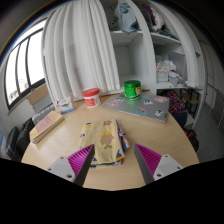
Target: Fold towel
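Note:
A patterned towel (103, 140), yellow and white with coloured figures, lies folded into a narrow bundle on the wooden table (150, 135). My gripper (113, 165) is above the table with its near edge just behind the towel. The fingers (73, 160) stand wide apart with the magenta pads showing. The towel's near end lies between them and just ahead, with gaps at both sides. Nothing is held.
A red-and-white tub (91, 96) and a green cup (132, 89) stand at the far side. A grey tray (143, 106) lies at the far right. A flat box (46, 125) lies at the left. White curtains (85, 45) and shelves (150, 40) are behind.

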{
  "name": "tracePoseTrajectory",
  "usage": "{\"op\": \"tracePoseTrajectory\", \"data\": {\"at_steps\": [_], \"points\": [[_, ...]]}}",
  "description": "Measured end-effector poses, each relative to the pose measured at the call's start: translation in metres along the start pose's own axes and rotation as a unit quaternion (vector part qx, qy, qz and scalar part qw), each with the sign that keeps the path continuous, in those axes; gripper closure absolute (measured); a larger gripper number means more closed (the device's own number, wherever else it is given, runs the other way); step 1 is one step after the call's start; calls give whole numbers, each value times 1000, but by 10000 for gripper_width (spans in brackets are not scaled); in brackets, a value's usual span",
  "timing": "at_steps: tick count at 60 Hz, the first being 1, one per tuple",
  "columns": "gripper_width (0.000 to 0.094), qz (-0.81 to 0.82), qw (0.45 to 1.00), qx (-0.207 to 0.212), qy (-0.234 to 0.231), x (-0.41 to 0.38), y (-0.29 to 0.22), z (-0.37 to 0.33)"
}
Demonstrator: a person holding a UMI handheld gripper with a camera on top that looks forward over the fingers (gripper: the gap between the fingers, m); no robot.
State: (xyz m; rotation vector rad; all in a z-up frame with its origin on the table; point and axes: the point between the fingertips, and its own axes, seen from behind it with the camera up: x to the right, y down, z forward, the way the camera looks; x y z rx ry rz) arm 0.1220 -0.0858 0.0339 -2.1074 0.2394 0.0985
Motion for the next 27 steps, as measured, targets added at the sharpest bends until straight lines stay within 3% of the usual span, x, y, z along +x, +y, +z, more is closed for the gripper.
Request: {"op": "tracePoseTrajectory", "data": {"at_steps": [15, 27], "points": [[106, -10, 996, 24, -83, 17, 38, -98], [106, -21, 997, 38, -56, 81, 78, -149]]}}
